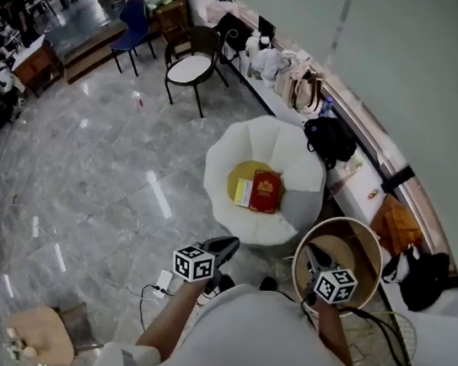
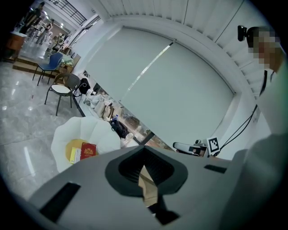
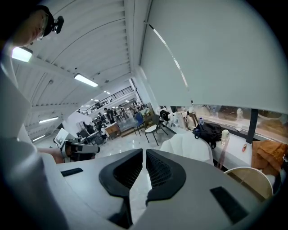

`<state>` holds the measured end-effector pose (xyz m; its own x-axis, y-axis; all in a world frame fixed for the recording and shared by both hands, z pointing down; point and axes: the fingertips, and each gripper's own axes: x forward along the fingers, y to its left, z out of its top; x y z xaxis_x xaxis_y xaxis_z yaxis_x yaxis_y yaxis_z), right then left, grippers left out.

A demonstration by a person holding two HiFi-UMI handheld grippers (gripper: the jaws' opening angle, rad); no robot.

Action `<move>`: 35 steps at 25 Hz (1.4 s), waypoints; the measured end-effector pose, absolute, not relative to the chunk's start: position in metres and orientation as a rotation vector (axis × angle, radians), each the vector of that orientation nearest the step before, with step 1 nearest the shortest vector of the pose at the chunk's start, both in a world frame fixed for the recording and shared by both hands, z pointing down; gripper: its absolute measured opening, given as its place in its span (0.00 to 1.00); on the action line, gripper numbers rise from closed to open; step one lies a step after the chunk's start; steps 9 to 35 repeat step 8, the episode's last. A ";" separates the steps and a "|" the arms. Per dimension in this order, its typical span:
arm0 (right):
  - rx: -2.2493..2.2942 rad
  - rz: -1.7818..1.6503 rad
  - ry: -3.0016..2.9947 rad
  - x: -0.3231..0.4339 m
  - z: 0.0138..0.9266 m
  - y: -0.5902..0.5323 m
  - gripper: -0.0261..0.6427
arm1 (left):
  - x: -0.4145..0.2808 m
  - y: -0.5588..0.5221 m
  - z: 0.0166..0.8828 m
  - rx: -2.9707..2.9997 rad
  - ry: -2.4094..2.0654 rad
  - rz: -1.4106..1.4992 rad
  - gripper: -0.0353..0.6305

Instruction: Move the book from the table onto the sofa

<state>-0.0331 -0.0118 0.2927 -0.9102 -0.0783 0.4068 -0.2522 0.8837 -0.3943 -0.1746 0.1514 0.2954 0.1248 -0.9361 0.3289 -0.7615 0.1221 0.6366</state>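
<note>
A red book point(image 1: 266, 190) lies flat on a yellow cushion point(image 1: 243, 174) in the seat of the white petal-shaped sofa point(image 1: 223, 164), next to a thinner pale yellow book point(image 1: 244, 193). The left gripper view shows the same red book point(image 2: 88, 149) on the sofa point(image 2: 60, 137). My left gripper point(image 1: 229, 242) hangs shut and empty just in front of the sofa. My right gripper point(image 1: 314, 254) is over the near side of the round wooden table point(image 1: 365, 241), jaws together with nothing between them. The table top shows nothing lying on it.
A black backpack point(image 1: 329, 137) and several bags sit on the window ledge behind the sofa. A black chair with a white seat point(image 1: 191, 66) and a blue chair point(image 1: 135, 27) stand farther off. A wooden stool point(image 1: 40, 333) is at the lower left, and cables lie on the marble floor.
</note>
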 end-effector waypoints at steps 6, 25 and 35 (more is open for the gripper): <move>0.217 0.634 -2.670 -0.037 0.290 -0.024 0.11 | -0.174 0.137 0.294 1.662 -1.678 -0.309 0.06; 0.224 0.649 -2.666 -0.036 0.292 -0.030 0.11 | -0.175 0.132 0.295 1.656 -1.681 -0.314 0.06; 0.224 0.649 -2.666 -0.036 0.292 -0.030 0.11 | -0.175 0.132 0.295 1.656 -1.681 -0.314 0.06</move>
